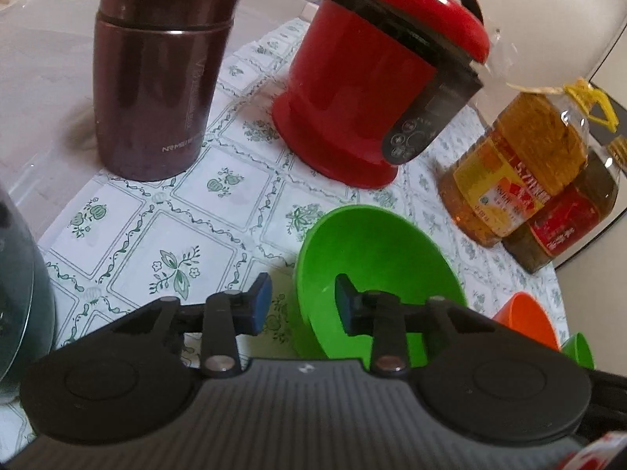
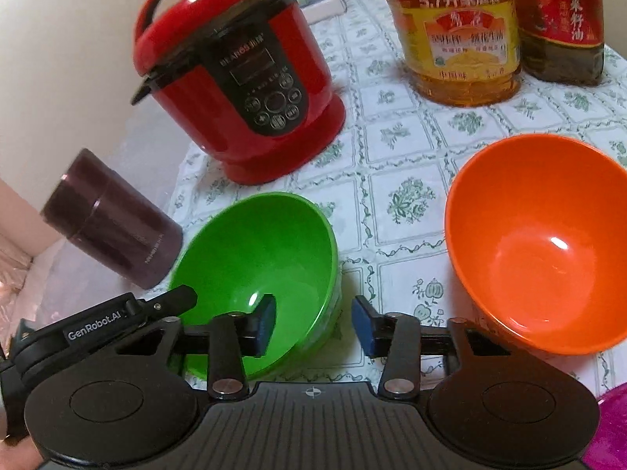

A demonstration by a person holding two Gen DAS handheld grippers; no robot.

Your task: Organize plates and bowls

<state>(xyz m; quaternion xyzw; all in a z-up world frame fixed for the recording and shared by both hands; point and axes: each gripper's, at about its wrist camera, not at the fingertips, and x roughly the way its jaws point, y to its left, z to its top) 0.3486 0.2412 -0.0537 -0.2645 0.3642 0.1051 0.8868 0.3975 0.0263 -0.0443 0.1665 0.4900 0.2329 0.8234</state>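
Left tongs (image 1: 302, 300) and right tongs (image 2: 313, 320) straddle green bowl (image 2: 262, 258) rim; agape.

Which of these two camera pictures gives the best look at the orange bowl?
The right wrist view. There the orange bowl shows almost whole, upright on the tablecloth, its inside open to the camera and only its lower edge behind the right claw. The left wrist view catches just a sliver of it at the right, behind the left claw.
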